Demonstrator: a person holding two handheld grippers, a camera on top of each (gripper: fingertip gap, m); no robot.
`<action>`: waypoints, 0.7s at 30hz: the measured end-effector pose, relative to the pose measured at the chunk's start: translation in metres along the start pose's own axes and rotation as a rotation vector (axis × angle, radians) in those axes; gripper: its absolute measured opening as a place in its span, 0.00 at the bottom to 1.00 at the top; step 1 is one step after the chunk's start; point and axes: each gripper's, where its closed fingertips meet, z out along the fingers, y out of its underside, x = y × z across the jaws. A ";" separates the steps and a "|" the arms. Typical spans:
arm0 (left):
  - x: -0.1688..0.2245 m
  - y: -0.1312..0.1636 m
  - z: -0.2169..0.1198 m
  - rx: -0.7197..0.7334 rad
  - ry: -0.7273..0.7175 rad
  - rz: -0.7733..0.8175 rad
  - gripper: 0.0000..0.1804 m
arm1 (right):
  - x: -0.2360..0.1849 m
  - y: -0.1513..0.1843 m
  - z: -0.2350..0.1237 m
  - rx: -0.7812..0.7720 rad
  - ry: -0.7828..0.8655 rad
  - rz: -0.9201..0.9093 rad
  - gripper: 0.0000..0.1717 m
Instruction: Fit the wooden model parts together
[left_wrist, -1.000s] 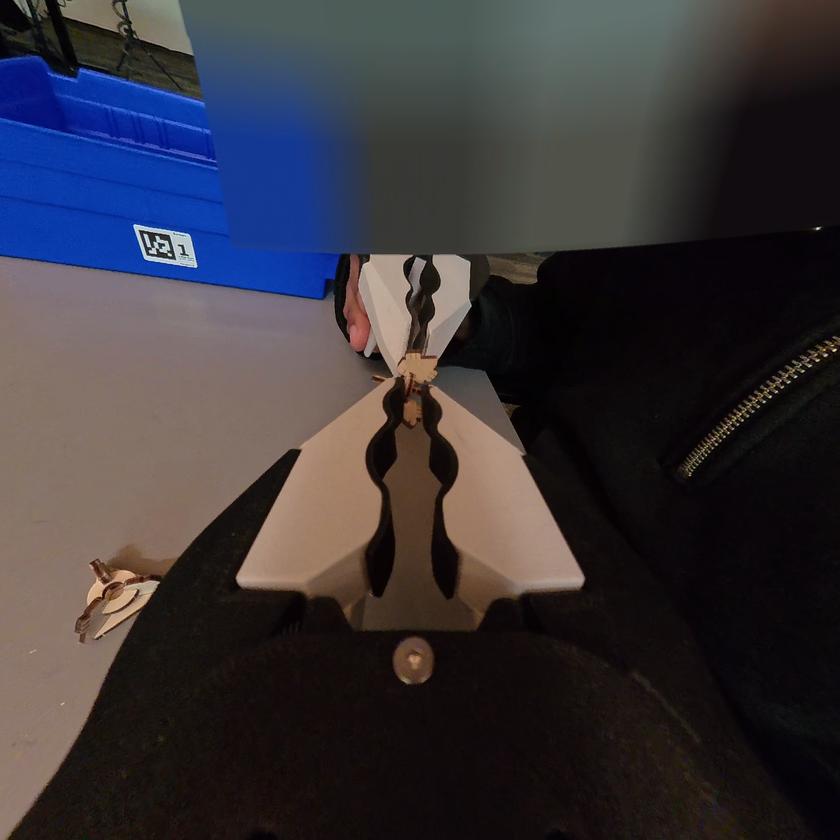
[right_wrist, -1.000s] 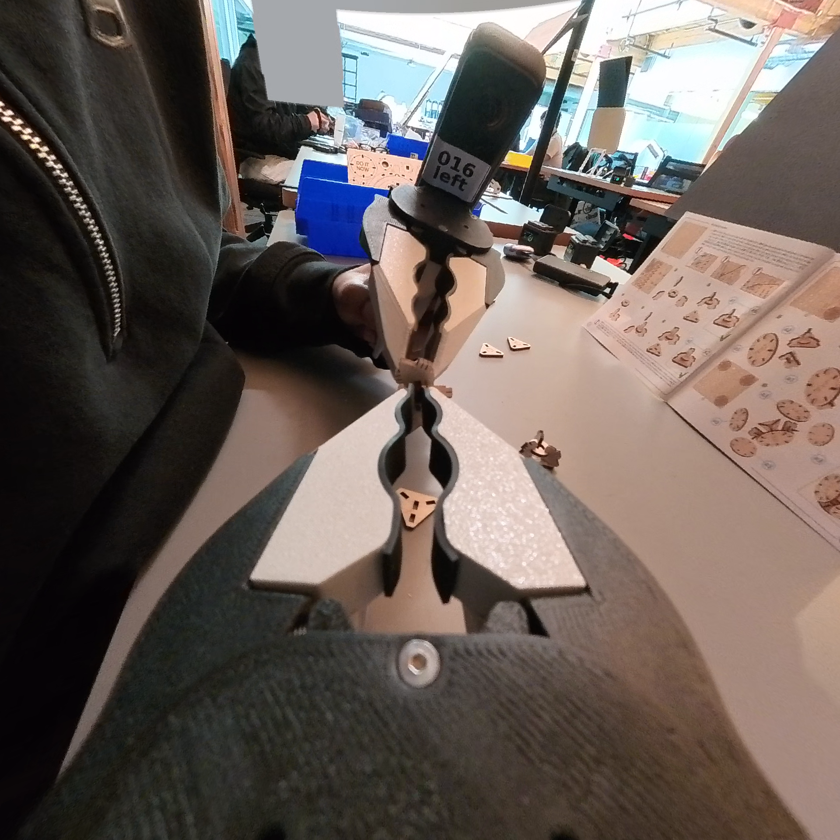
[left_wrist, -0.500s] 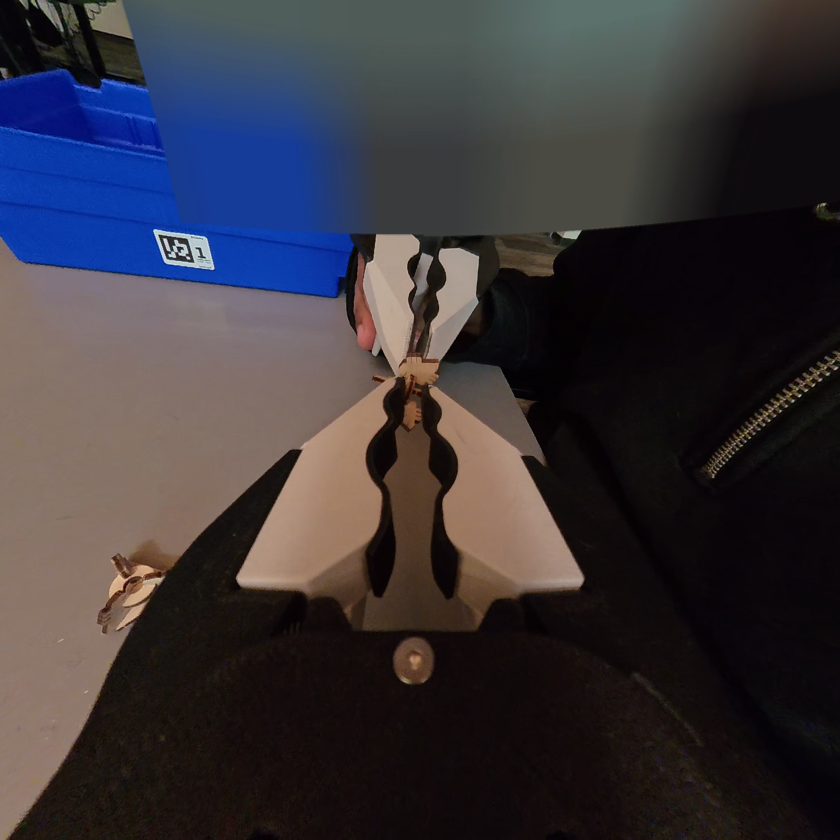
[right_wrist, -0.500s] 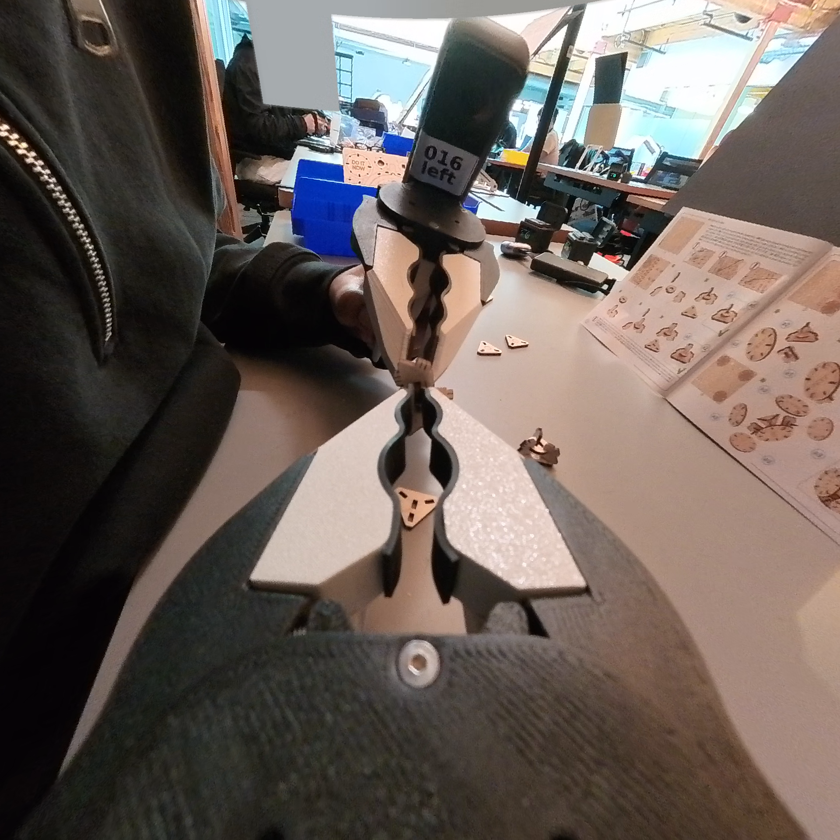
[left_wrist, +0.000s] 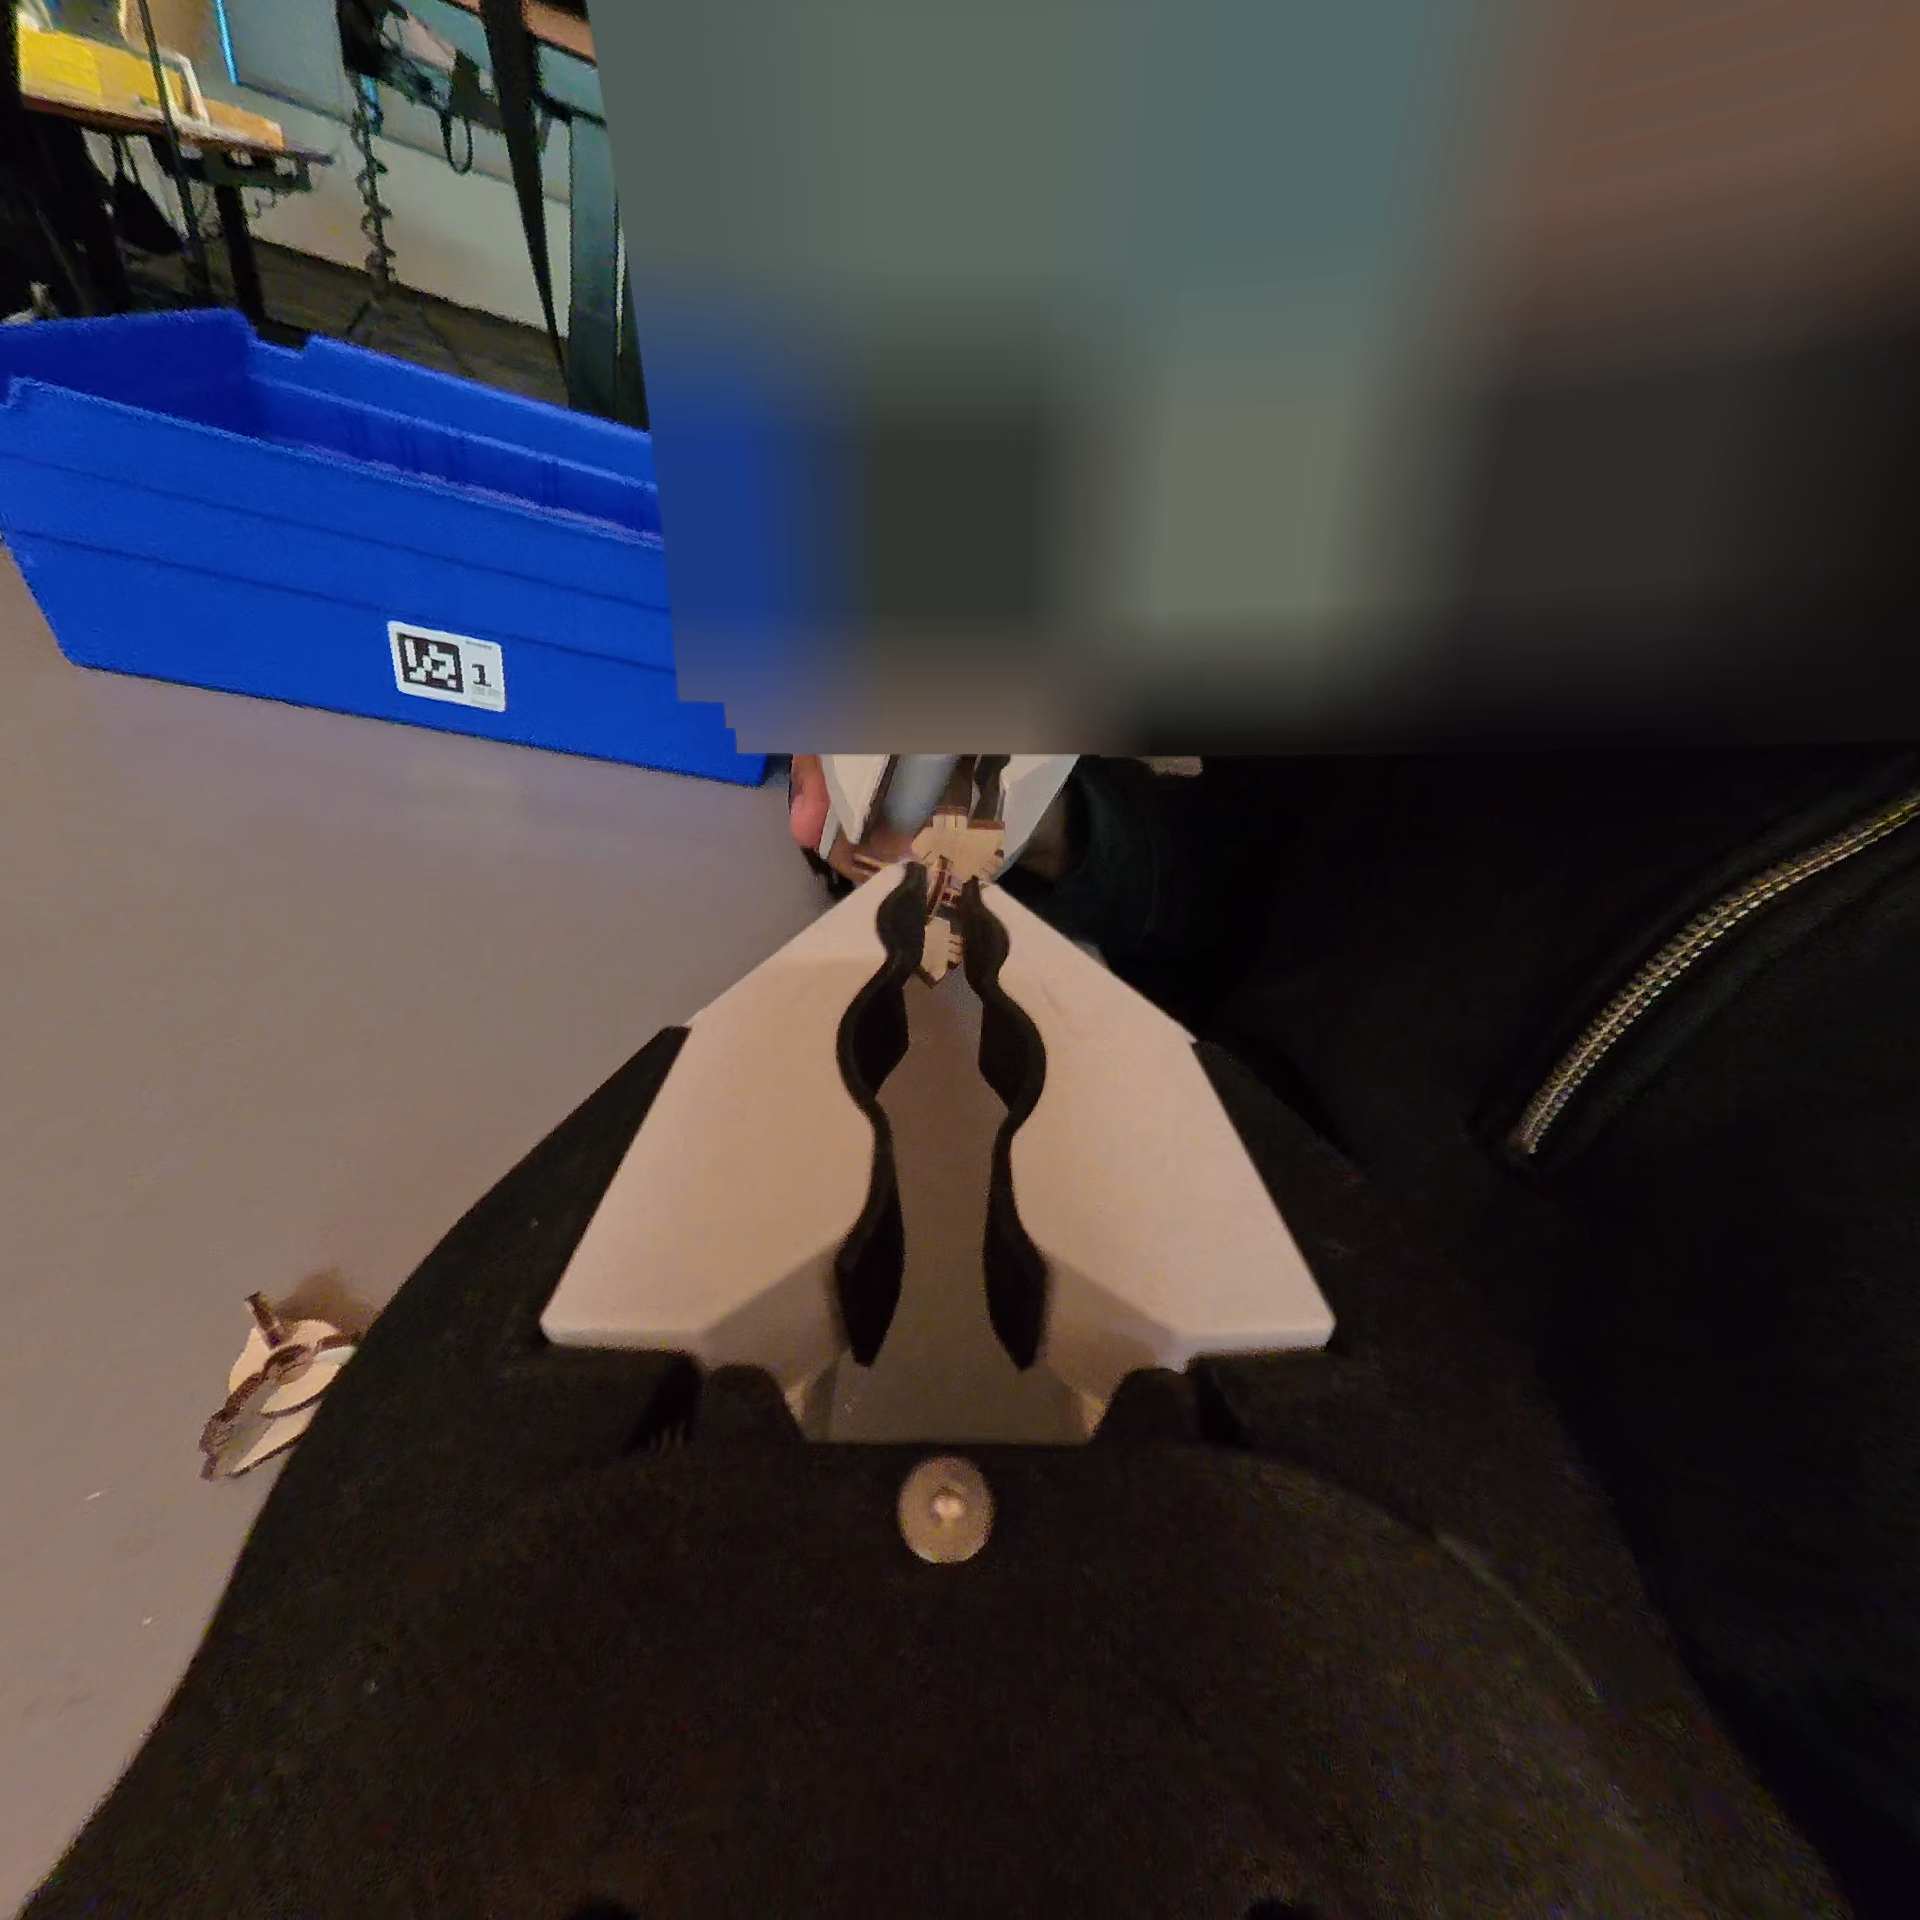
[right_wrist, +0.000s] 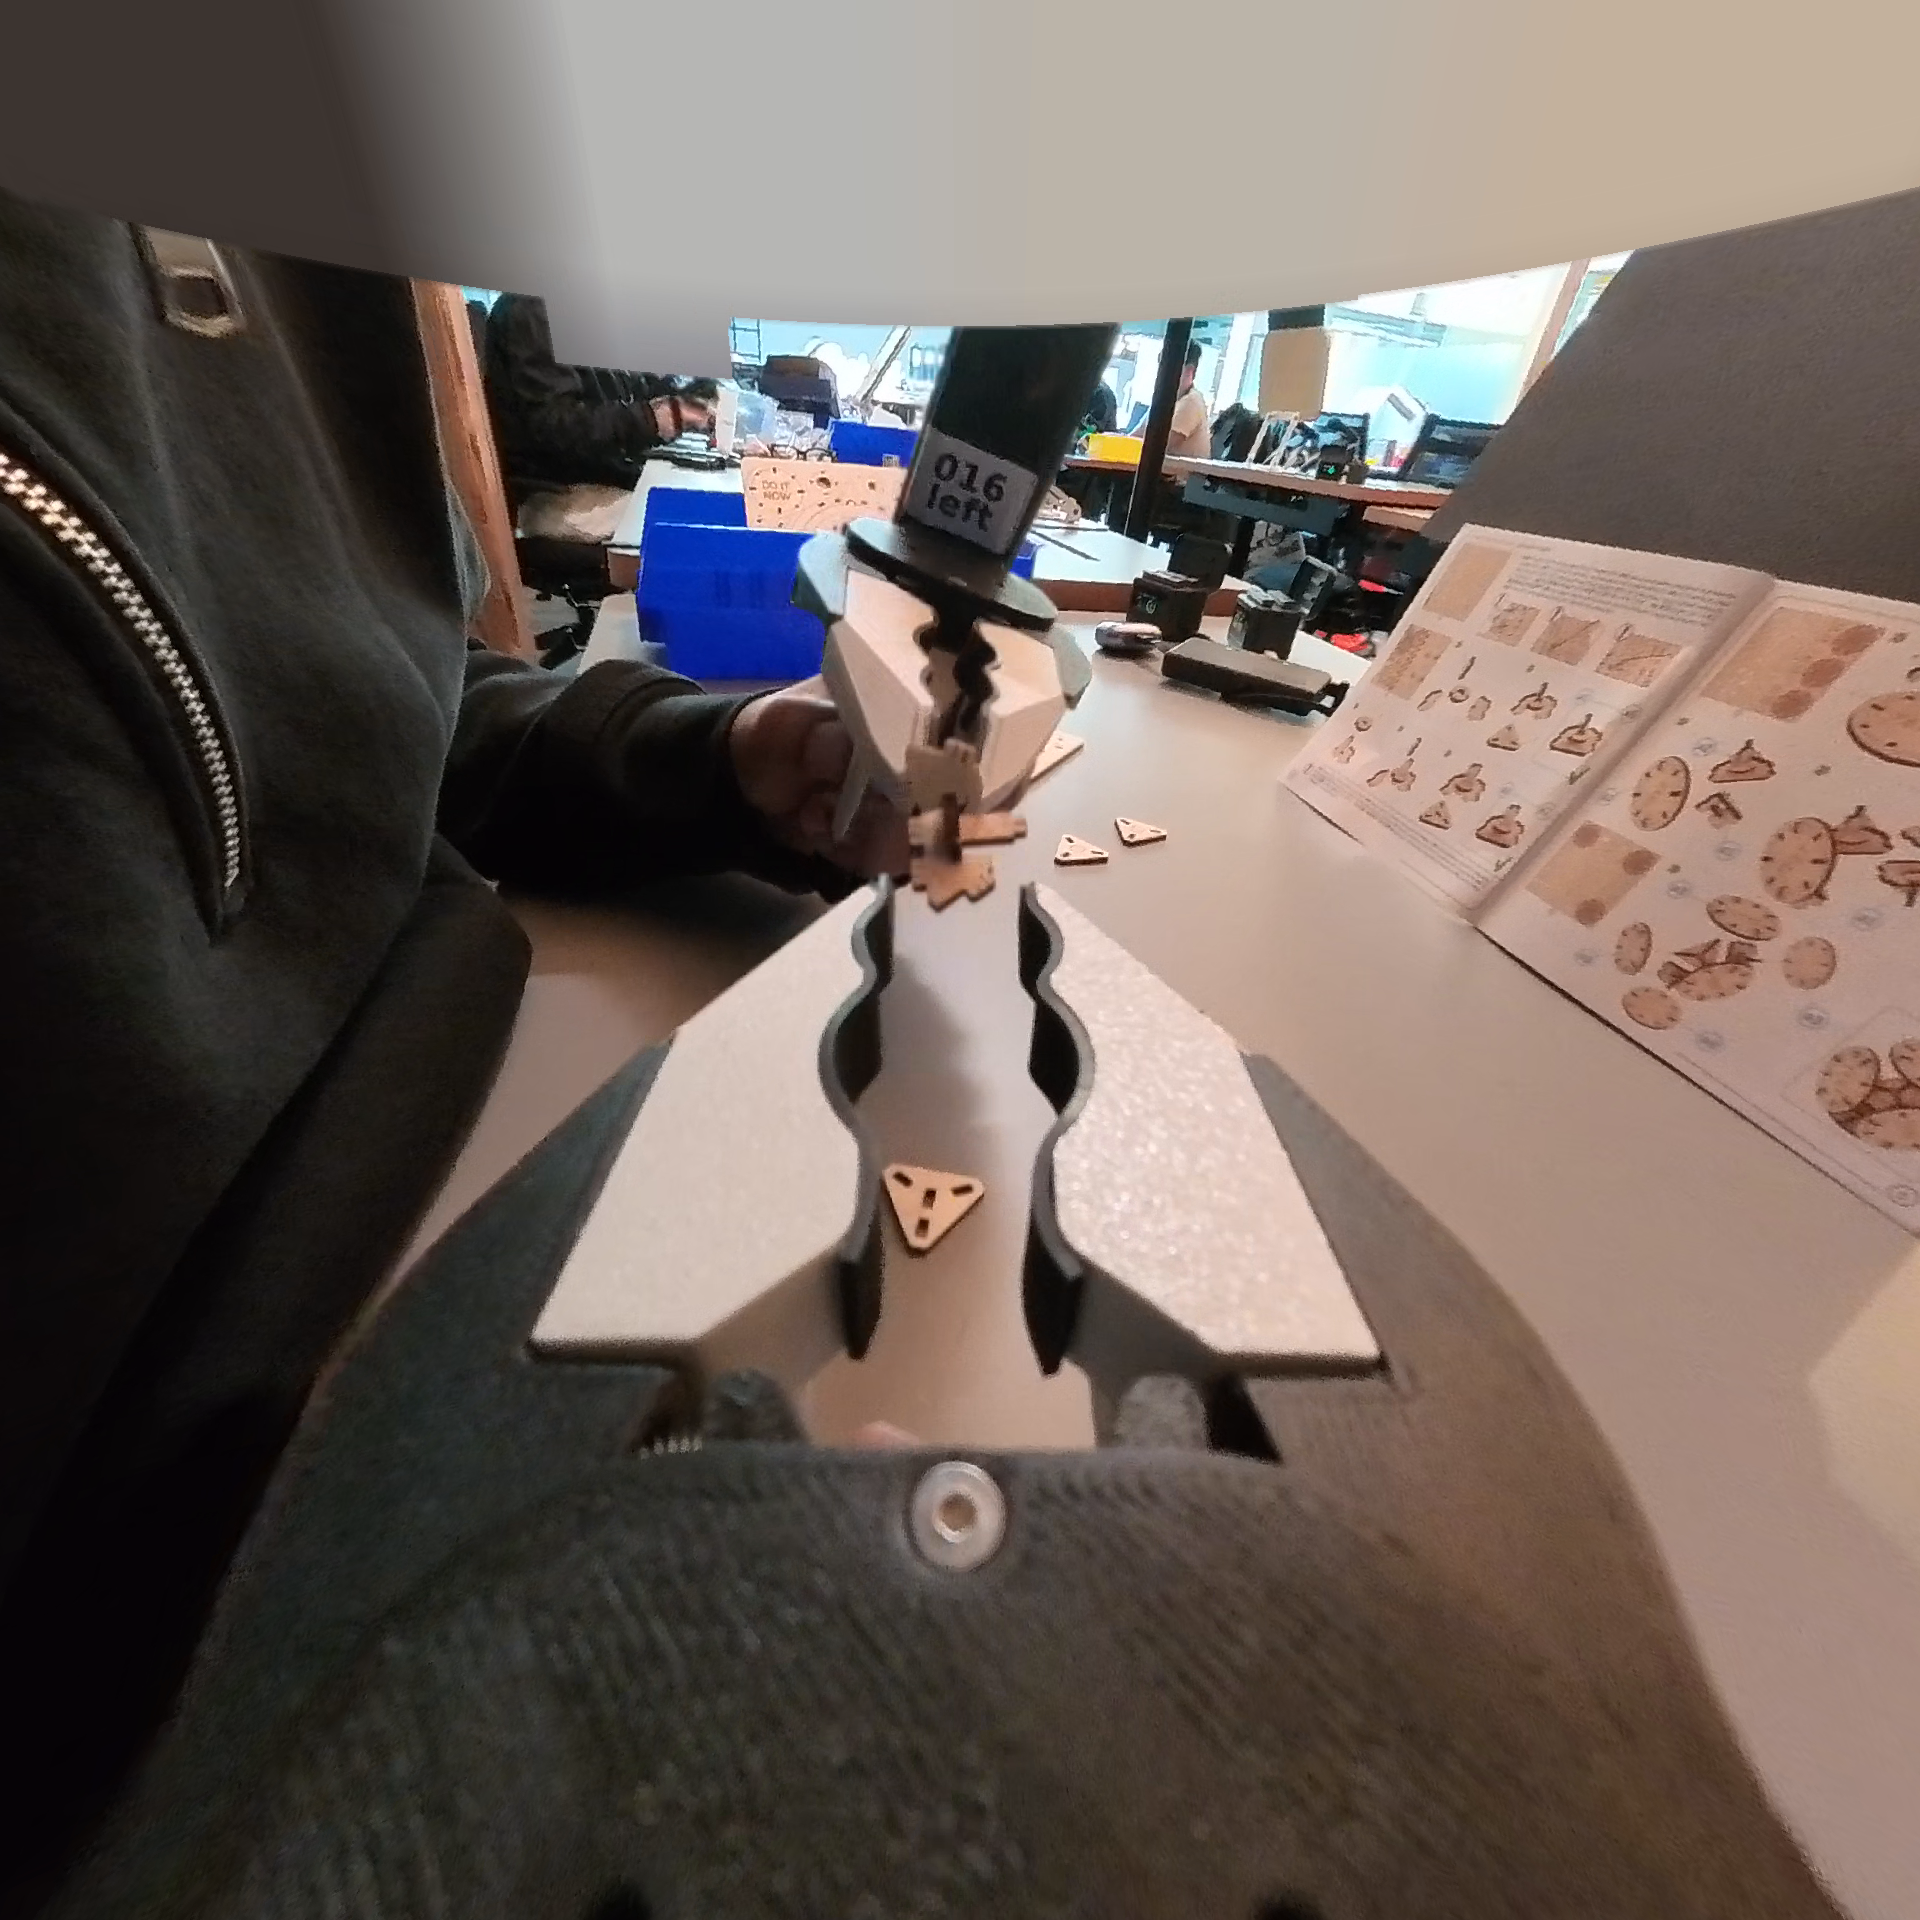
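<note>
My left gripper (left_wrist: 940, 899) is shut on a small wooden assembly (left_wrist: 961, 847) of notched laser-cut pieces and holds it above the grey table (left_wrist: 364, 987). In the right wrist view the left gripper (right_wrist: 945, 764) hangs tips down with the assembly (right_wrist: 956, 862) sticking out below its fingertips. My right gripper (right_wrist: 956, 914) is open, its tips just short of the assembly and not touching it. One of its white fingers (left_wrist: 852, 800) shows beyond the assembly in the left wrist view, the rest hidden by a blurred patch.
A wooden triangle (right_wrist: 932, 1205) lies on the table between my right fingers, two more (right_wrist: 1081, 850) farther off. An open instruction booklet (right_wrist: 1662, 810) lies to the right. A blue bin (left_wrist: 312, 540) stands behind. Another small wooden assembly (left_wrist: 275, 1382) lies at left. The person's dark jacket (right_wrist: 208, 831) is close by. Only a small space, under 4 cm, lies between the two pairs of fingers.
My right gripper was shut on the wooden assembly together with the left; it has opened, let go and drawn back a little. The left gripper keeps hold of the assembly.
</note>
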 end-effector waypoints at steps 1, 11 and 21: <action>0.000 -0.003 -0.002 0.025 0.014 -0.018 0.02 | 0.000 0.000 0.000 0.001 -0.001 0.007 0.14; -0.001 -0.018 -0.014 0.175 0.108 -0.146 0.02 | -0.001 0.000 0.000 0.001 0.000 0.012 0.14; -0.001 -0.017 -0.013 0.172 0.115 -0.151 0.02 | 0.003 0.000 0.000 0.009 0.002 0.058 0.14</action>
